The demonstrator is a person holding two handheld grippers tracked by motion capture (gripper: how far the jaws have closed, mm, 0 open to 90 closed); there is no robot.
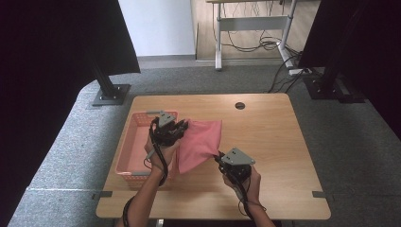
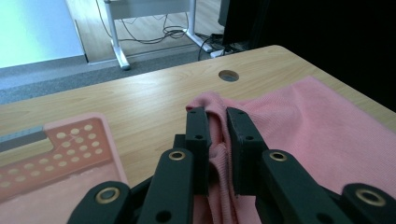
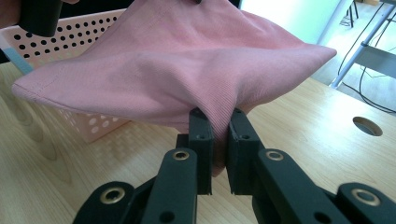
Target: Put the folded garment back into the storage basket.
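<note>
Pink ribbed cloth (image 1: 201, 142) is clamped between left gripper (image 1: 182, 126) and right gripper (image 1: 220, 157), both clenched. Pink perforated plastic basket (image 1: 137, 142) sits beside left gripper; cloth's underside is hidden.

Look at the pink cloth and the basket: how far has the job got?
Done: both tongs are shut on the pink cloth, the left tongs on a bunched edge, the right tongs on a fold, and most of it hangs off the table. In hand: the cloth is stretched between them beside the pink basket. Left: probably putting it into the basket; none of it lies inside yet.
</note>
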